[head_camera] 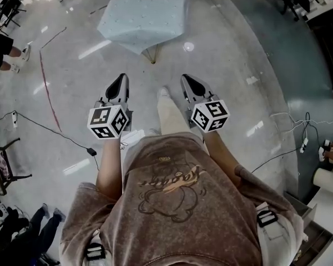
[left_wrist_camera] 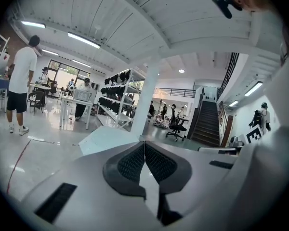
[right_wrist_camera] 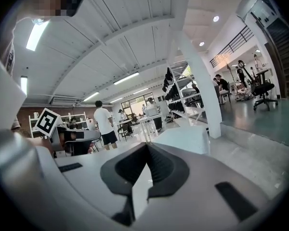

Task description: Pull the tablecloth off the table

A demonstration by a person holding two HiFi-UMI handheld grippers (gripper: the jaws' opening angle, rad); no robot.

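The tablecloth (head_camera: 144,15) is pale blue with small white dots. Around the table the floor (head_camera: 238,65) is glossy grey, with a thin red line (head_camera: 47,87) left of the table. The left tongs (head_camera: 122,77) and right tongs (head_camera: 186,77) are light grey with black ribbed pads (left_wrist_camera: 132,165) and black-and-white square markers. The shirt (head_camera: 177,204) is mottled brown.

tablecloth (head_camera: 144,13) over table (head_camera: 152,54) — ahead | left hand-held gripper (head_camera: 121,79), right hand-held gripper (head_camera: 186,79) abreast, well short

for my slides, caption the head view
Left gripper and right gripper shut and empty, short of the tablecloth ahead.
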